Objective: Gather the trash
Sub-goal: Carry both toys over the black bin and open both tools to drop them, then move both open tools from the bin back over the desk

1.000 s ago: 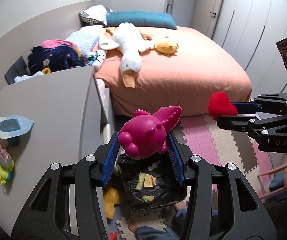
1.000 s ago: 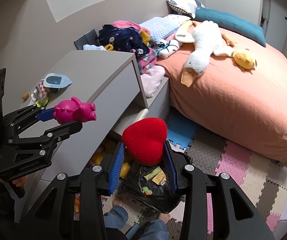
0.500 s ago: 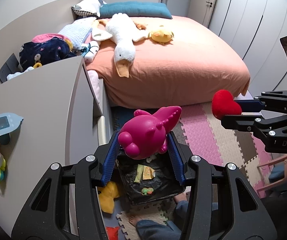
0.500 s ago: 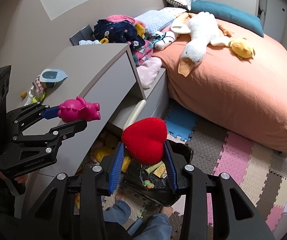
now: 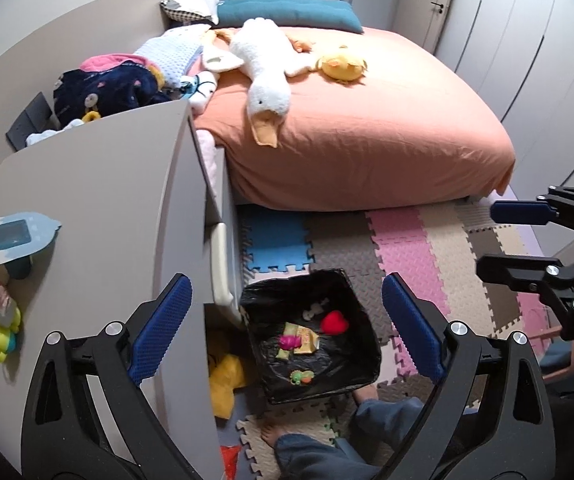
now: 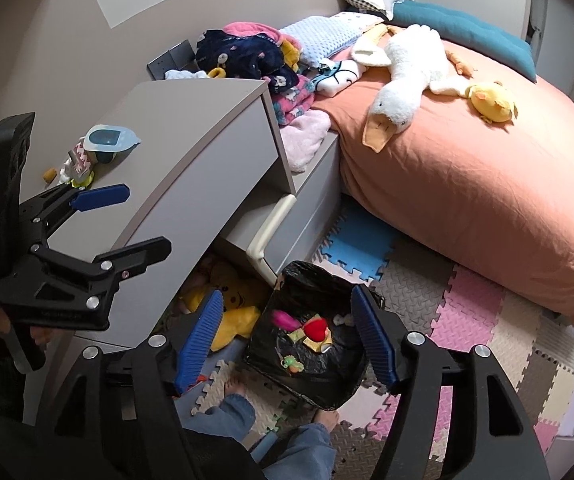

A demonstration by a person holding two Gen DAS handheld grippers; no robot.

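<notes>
Now both the left gripper (image 5: 287, 316) and right gripper (image 6: 287, 336) hung over the black-lined bin (image 5: 357, 386), jaws opening, empty. Pink toy (image 5: 289, 341) and red heart (image 5: 335, 322) lay inside. Risk: bumping the light bin could tip it.

No legible text anywhere; only tiny white lettering on the left tongs (image 6: 109, 222) body, too small to read.

We see a bedroom w/ beige walls (image 5: 67, 40), an orange-sheeted bed (image 5: 367, 120), a grey dresser (image 5: 107, 208) beside it, white wardrobe doors (image 5: 527, 40) & puzzle-mat floor (image 5: 427, 248).
</notes>
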